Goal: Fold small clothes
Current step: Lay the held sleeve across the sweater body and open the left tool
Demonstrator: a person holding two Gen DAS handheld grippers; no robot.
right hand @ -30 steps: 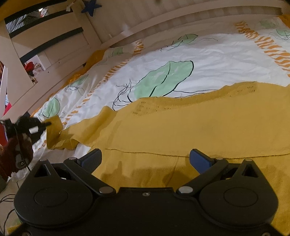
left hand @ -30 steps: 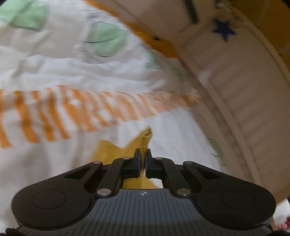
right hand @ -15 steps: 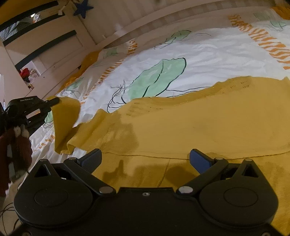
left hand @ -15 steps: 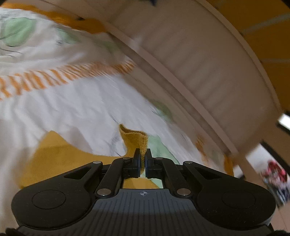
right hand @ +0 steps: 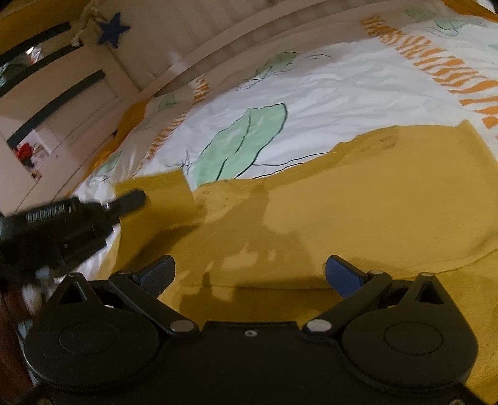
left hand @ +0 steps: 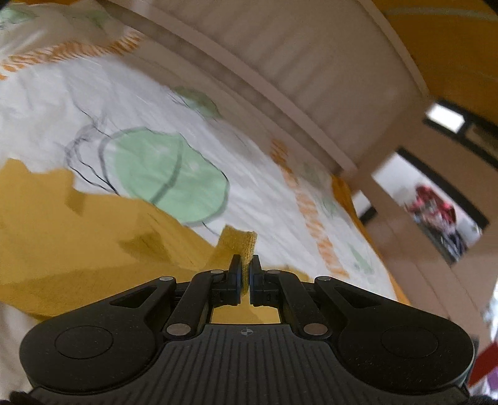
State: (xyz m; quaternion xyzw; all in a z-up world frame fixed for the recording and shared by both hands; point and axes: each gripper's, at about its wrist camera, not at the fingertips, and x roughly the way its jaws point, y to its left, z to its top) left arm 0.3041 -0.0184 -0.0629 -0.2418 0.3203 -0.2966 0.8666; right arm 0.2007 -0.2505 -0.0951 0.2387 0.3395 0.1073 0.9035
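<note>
The left gripper is closed tight on the edge of a yellow knitted garment; a small corner of the cloth stands up between the two fingers. Behind this corner the garment goes down to the left and lies on the bed cover. Most of this view is blurred.

In the right wrist view, the right gripper has its jaws wide apart, and nothing is between its blue pads. It hangs just above the garment, which lies spread out and mostly flat on the bed cover. At the left side, the left gripper comes into the picture, and its tip holds one end of the garment lifted and turned over toward the middle of the cloth. Shadows of the tools fall on the yellow cloth just in front of the right gripper.

Beyond the garment, the bed cover is white with green leaf drawings and bands of orange stripes. Farther away stands the pale wooden bed frame along the far edge of the bed. A dark blue star hangs at the upper left, on the corner post.
</note>
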